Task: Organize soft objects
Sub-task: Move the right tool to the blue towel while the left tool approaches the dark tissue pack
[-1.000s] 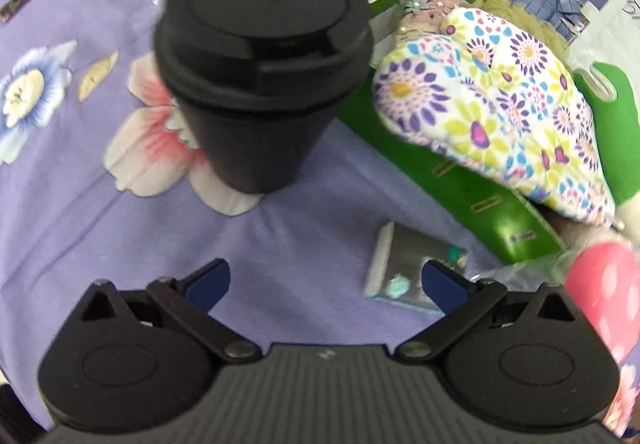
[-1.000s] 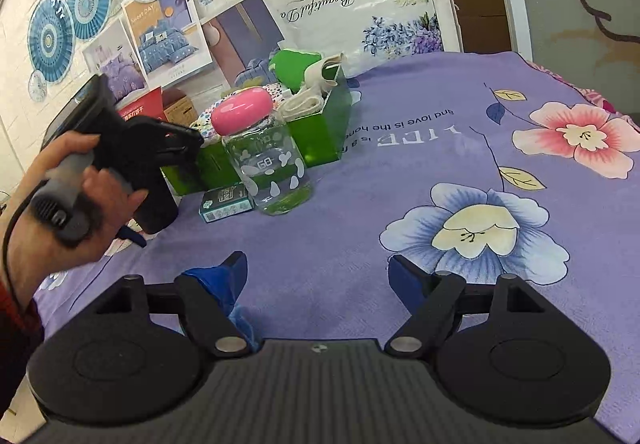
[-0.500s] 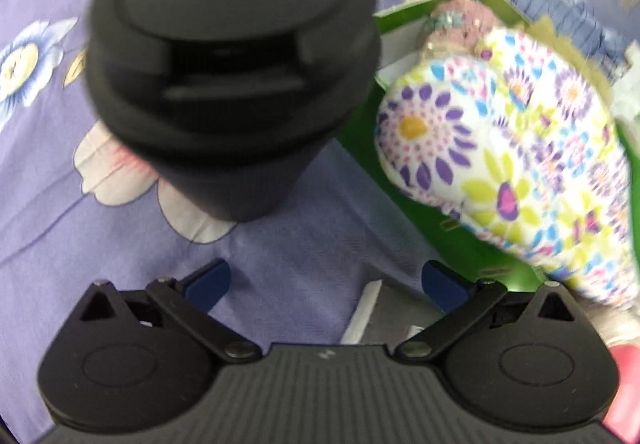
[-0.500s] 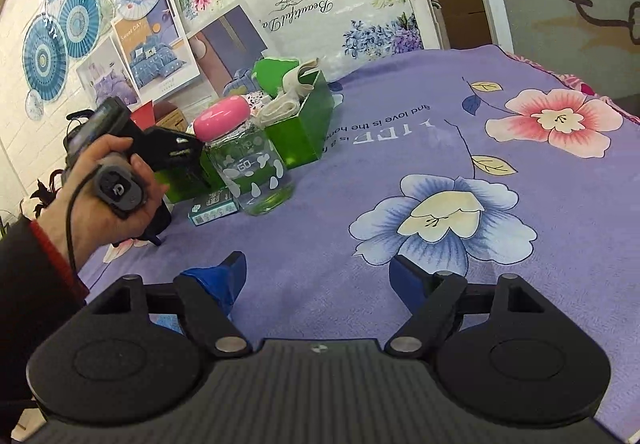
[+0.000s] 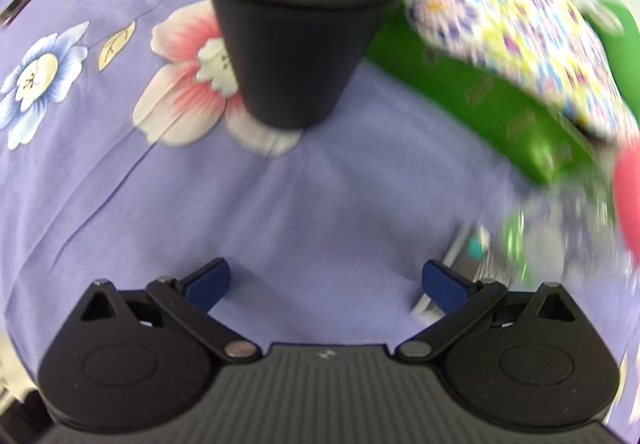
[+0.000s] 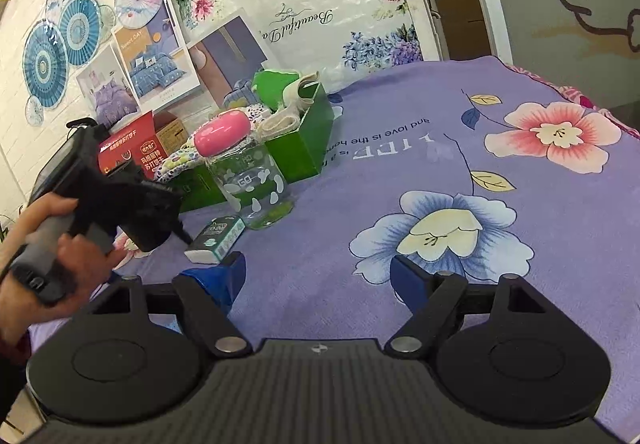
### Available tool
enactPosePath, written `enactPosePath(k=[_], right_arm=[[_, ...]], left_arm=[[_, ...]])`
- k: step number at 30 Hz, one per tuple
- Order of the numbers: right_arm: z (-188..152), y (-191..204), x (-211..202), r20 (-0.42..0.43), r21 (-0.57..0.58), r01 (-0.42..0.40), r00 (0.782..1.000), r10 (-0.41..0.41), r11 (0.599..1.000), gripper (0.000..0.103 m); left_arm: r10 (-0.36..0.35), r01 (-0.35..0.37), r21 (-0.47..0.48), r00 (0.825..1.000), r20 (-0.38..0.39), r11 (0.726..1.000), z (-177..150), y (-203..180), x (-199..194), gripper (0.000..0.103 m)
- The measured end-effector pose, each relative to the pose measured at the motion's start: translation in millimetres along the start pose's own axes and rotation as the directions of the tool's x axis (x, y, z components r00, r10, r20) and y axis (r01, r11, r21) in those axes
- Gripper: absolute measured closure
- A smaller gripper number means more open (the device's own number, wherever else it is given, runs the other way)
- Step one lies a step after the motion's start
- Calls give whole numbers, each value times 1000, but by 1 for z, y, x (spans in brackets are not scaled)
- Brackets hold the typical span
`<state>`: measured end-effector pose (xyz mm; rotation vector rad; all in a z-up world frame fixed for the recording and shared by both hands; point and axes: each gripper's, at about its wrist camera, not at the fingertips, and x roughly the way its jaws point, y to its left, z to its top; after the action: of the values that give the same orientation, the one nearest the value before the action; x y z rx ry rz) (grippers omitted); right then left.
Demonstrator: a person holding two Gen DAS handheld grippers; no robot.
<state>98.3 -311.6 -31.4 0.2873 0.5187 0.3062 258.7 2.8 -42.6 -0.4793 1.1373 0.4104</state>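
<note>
A green box (image 5: 496, 103) holds soft things: a floral cushion (image 5: 516, 27) lies over its rim, with cloth pieces behind. The box also shows in the right wrist view (image 6: 300, 139) at the far left of the purple bedspread. My left gripper (image 5: 324, 280) is open and empty, low over the spread, in front of a black lidded cup (image 5: 296, 23). It shows in the right wrist view (image 6: 176, 219), held in a hand. My right gripper (image 6: 318, 276) is open and empty above the spread, well right of the box.
A glass jar with a pink lid (image 6: 248, 171) stands before the green box. A small teal-and-white packet (image 6: 216, 236) lies beside the jar. A red carton (image 6: 132, 151) stands behind. The flowered bedspread (image 6: 480, 183) stretches right.
My left gripper has pulled back and down from the black cup and swung left; the view is blurred by motion. My right gripper has drifted slightly. Both stay open.
</note>
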Motion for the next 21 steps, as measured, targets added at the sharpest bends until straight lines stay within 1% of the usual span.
enactPosePath(k=[2, 5, 6, 8, 9, 10, 12, 14, 15, 17, 19, 21], right_arm=[[0, 4, -1, -2, -8, -16, 1000, 16, 1000, 37], [-1, 12, -4, -1, -18, -33, 999, 33, 999, 37], [-1, 15, -5, 1, -20, -39, 999, 39, 999, 37], [-2, 23, -9, -2, -24, -59, 998, 59, 998, 37], [-2, 27, -12, -6, -32, -75, 997, 75, 997, 37], [-3, 33, -17, -14, -45, -91, 996, 90, 995, 37], [-7, 47, -28, -38, -77, -91, 995, 89, 993, 37], [-14, 64, -39, -52, -91, -55, 997, 50, 994, 37], [-19, 76, -44, -49, -97, -35, 998, 31, 995, 37], [-26, 101, -47, -42, -137, -30, 999, 24, 990, 37], [-32, 132, -36, -48, -228, -33, 999, 23, 973, 37], [-39, 157, -17, -82, -327, -3, 996, -25, 945, 37]], left_arm=[[-19, 18, 48, 1000, 23, 999, -8, 8, -13, 2], [-96, 85, 139, 993, 74, 987, -6, 10, -37, 2], [-139, 122, 182, 987, 82, 976, -5, 10, -44, 2], [-182, 156, 272, 981, 73, 949, 5, 1, -51, 2], [-189, 160, 308, 980, 66, 938, 6, -6, -50, 2], [-197, 165, 332, 978, 67, 929, 6, -6, -51, 2], [-200, 154, 378, 976, 85, 913, -2, -7, -53, 2], [-194, 139, 407, 976, 98, 903, -3, 1, -49, 2], [-199, 143, 414, 976, 93, 899, -2, 7, -48, 2], [-217, 166, 411, 973, 83, 897, -5, 14, -49, 2], [-229, 176, 421, 970, 79, 890, -3, 22, -49, 2], [-230, 167, 433, 968, 98, 886, -4, 30, -53, 2]])
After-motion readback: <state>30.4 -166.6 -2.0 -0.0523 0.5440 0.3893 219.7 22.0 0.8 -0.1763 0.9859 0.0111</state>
